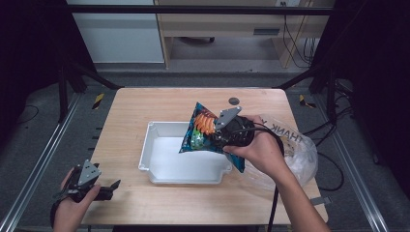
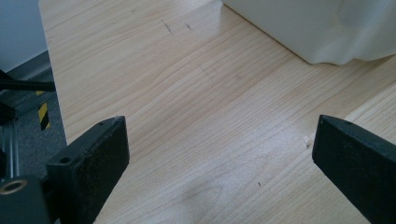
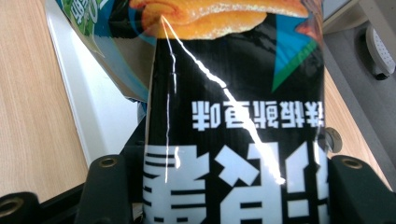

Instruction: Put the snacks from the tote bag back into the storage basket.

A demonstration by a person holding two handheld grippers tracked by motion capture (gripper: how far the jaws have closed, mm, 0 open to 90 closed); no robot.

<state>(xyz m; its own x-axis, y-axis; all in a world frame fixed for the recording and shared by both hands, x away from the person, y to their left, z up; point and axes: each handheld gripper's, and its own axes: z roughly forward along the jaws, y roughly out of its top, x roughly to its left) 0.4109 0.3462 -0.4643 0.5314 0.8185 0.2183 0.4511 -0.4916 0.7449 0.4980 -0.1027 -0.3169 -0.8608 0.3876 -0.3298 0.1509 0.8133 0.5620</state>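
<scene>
The right gripper [image 1: 223, 137], mid-frame in the high view, grips the snack bag [image 1: 203, 129] above the white bin's [image 1: 159, 166] right edge; the left gripper [image 1: 104, 186], gaping empty, sits lower left.

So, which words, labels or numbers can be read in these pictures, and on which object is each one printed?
"THANK": on the clear plastic bag at the table's right, in the high view; the rest is hidden.
Large white Chinese characters, upside down: on the snack bag in the right gripper; I cannot read them reliably.
White tray, table: no text.
</scene>
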